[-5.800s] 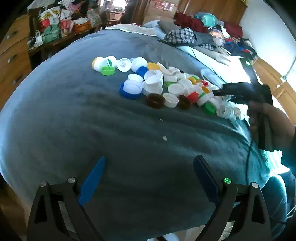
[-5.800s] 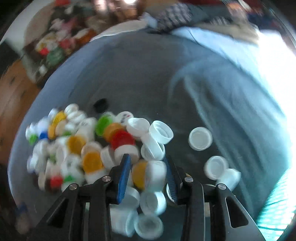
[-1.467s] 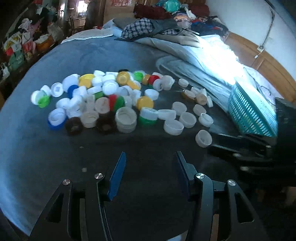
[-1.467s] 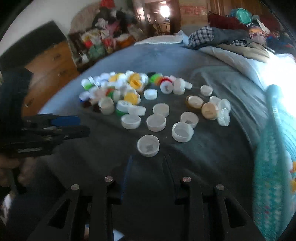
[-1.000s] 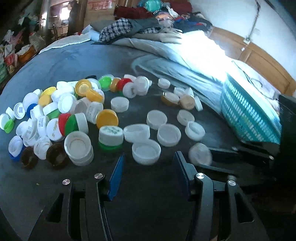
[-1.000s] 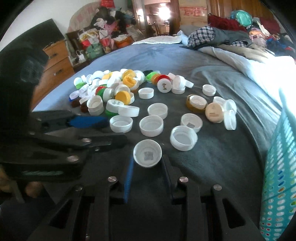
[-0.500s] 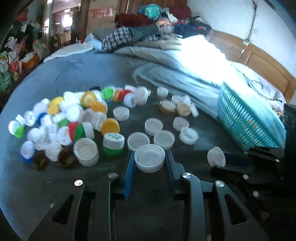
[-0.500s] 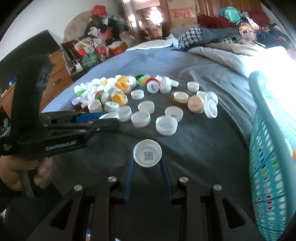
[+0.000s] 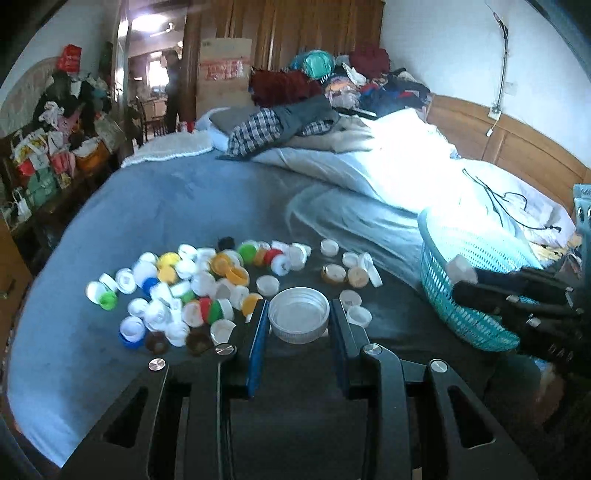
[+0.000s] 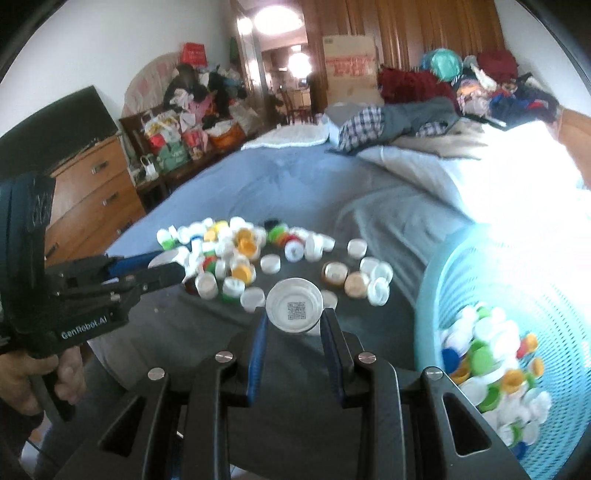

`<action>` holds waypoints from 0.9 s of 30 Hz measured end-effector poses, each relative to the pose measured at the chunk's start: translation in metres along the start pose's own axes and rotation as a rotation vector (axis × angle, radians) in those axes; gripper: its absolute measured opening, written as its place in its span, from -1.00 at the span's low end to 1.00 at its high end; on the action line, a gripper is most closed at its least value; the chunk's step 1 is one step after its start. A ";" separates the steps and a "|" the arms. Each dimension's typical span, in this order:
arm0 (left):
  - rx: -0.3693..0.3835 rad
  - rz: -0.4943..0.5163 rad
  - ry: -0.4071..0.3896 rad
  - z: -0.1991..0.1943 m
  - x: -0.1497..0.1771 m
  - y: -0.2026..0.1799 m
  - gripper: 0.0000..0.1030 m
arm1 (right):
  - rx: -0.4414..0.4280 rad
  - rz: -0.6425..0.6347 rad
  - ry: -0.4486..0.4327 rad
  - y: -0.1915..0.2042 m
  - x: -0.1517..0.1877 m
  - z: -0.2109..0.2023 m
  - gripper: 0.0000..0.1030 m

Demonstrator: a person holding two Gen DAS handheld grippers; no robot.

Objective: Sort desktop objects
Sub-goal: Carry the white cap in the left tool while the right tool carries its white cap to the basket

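White cap [image 9: 298,314] — between left hand-held gripper [image 9: 297,325] fingers

Strong daylight comes from the right and washes the white bedding [image 9: 413,162] out to glare; the basket [image 10: 517,295] is partly blown out too. A ceiling lamp [image 10: 277,14] flares in the doorway. The near foreground is dim. Edges bow and darken with fisheye distortion. The bottle caps [image 9: 192,288] look slightly smeared, perhaps by motion.
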State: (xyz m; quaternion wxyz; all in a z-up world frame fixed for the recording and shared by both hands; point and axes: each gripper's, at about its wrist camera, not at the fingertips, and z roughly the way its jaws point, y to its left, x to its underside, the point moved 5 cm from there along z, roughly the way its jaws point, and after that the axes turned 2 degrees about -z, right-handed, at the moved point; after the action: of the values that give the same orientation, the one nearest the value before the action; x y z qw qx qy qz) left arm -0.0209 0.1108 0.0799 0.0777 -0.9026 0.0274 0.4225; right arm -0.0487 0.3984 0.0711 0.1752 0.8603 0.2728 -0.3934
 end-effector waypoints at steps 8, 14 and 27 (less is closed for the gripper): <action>-0.030 -0.005 -0.008 -0.019 -0.028 0.001 -0.48 | 0.015 -0.005 -0.038 -0.003 -0.033 -0.027 -0.39; -0.022 0.020 -0.004 -0.025 -0.058 -0.009 -0.48 | 0.050 0.001 -0.034 -0.019 -0.051 -0.040 -0.39; 0.122 0.148 0.029 -0.006 -0.102 -0.093 -0.48 | 0.132 0.045 -0.090 -0.075 -0.081 -0.088 -0.39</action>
State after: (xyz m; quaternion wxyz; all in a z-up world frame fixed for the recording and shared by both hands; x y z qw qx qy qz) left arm -0.0714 0.2003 0.1726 0.1009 -0.8978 0.1208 0.4114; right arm -0.0870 0.4760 0.1827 0.1390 0.8573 0.2185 -0.4449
